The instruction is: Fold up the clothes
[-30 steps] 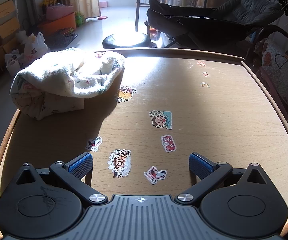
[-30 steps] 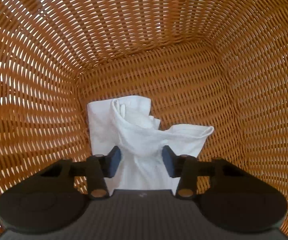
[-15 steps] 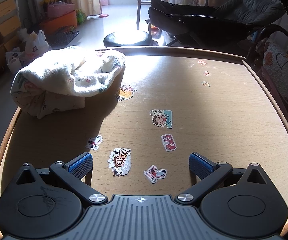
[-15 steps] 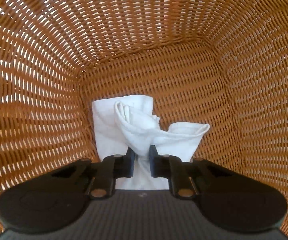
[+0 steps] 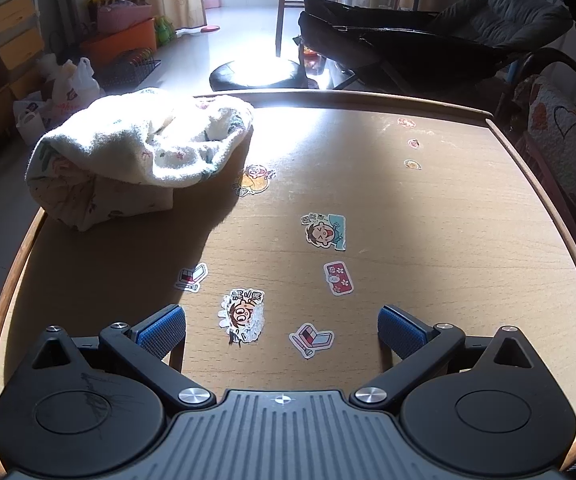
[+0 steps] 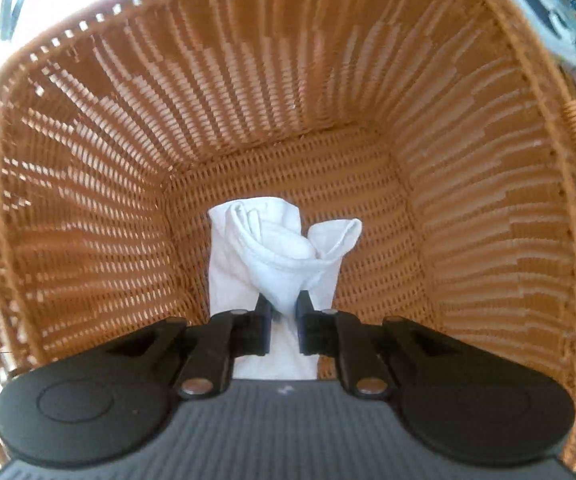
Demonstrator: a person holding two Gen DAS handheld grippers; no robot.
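In the right wrist view my right gripper [image 6: 284, 312] points down into a brown wicker basket [image 6: 468, 208] and is shut on a bunch of a white garment [image 6: 275, 256]. The cloth hangs gathered from the pads, and its lower part trails toward the basket floor. In the left wrist view my left gripper [image 5: 281, 330] hovers open over a wooden table [image 5: 428, 248] with nothing between its blue pads. A crumpled pile of cream printed cloth [image 5: 139, 152] lies at the table's far left corner, well away from that gripper.
Cartoon stickers [image 5: 324, 230] dot the tabletop. The table has a raised rim [image 5: 544, 184]. Beyond it stand a black round stool [image 5: 255, 76], a dark lounge chair [image 5: 428, 40] and a padded seat [image 5: 568, 148] at the right. Boxes and bags [image 5: 67, 84] sit on the floor at left.
The right gripper's jaws closed on the white garment, then rose with it, so the basket's rim came into view. The left gripper stayed still and open.
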